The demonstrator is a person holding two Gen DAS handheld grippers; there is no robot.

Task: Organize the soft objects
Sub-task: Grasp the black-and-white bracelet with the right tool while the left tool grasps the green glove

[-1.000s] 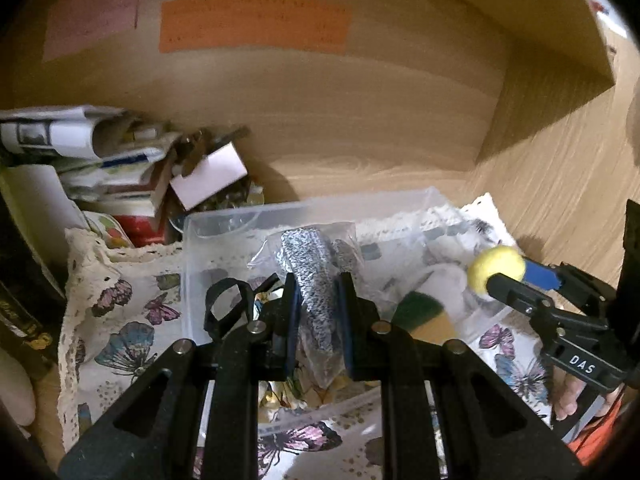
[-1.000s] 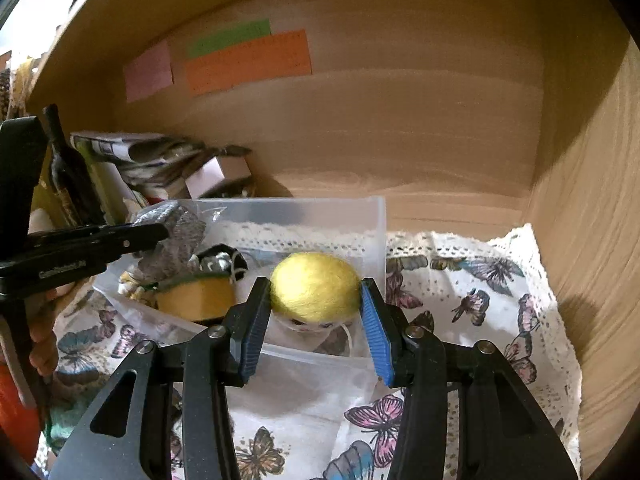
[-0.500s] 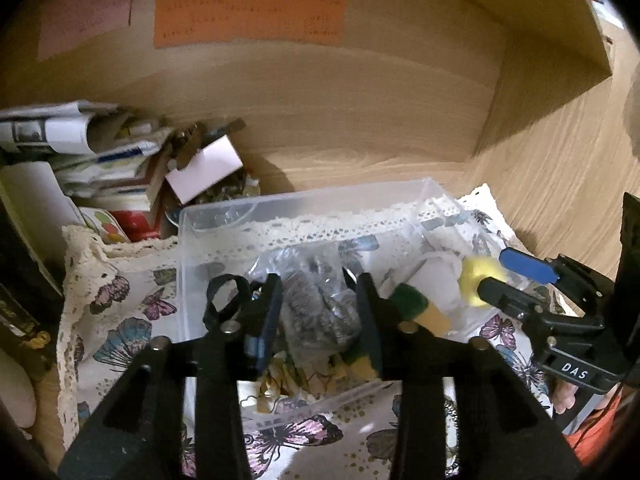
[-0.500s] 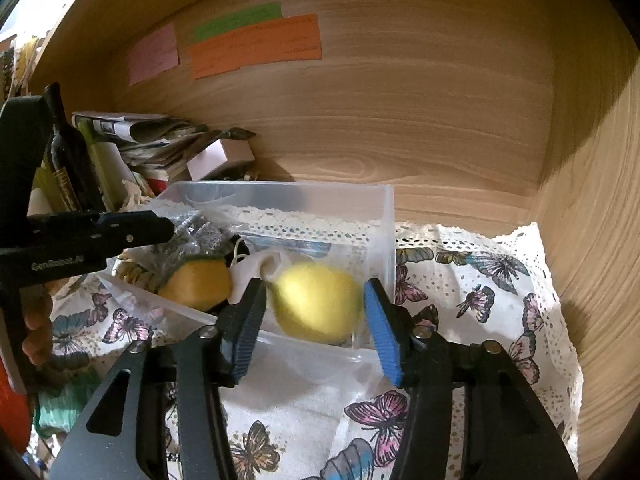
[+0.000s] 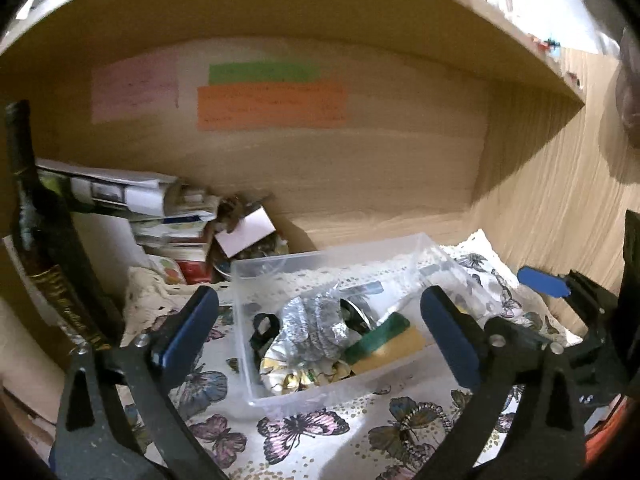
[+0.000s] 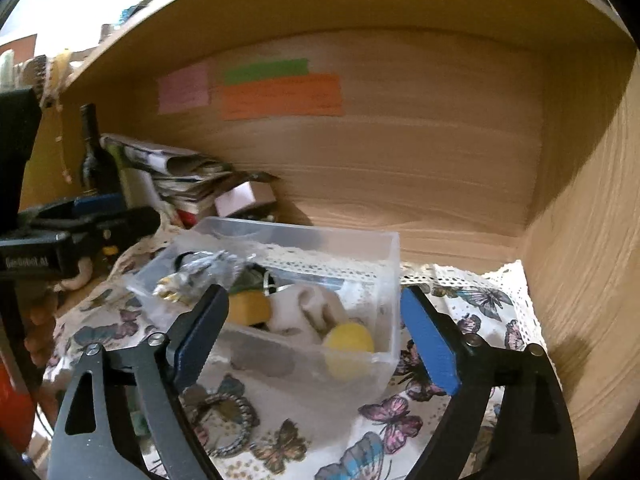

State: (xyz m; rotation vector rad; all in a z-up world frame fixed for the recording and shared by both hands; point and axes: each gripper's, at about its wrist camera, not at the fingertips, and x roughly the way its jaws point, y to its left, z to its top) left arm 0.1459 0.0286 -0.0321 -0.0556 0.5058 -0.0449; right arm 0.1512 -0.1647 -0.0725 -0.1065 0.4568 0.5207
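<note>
A clear plastic box (image 5: 256, 384) (image 6: 390, 248) sits on a butterfly cloth (image 5: 304, 428) inside a wooden shelf. In it lie a bagged silver scourer (image 5: 316, 328) (image 6: 200, 274), a green and yellow sponge (image 5: 384, 340) (image 6: 248, 308), a beige cloth (image 6: 312, 308) and a yellow ball (image 6: 348, 350). My left gripper (image 5: 320, 336) is open and empty, pulled back in front of the box. My right gripper (image 6: 316, 336) is open and empty, also in front of the box. The right gripper shows at the right of the left wrist view (image 5: 544, 284).
A dark bottle (image 5: 36, 248) (image 6: 94, 152) stands at the left. Stacked papers and a small box (image 5: 160, 216) (image 6: 200, 184) lie behind the clear box. Coloured notes (image 5: 272, 100) stick on the back wall. The shelf side wall (image 6: 592, 240) rises at the right.
My left gripper opened and let the bagged scourer drop into the box. My right gripper opened and dropped the yellow ball into the box. Both have drawn back.
</note>
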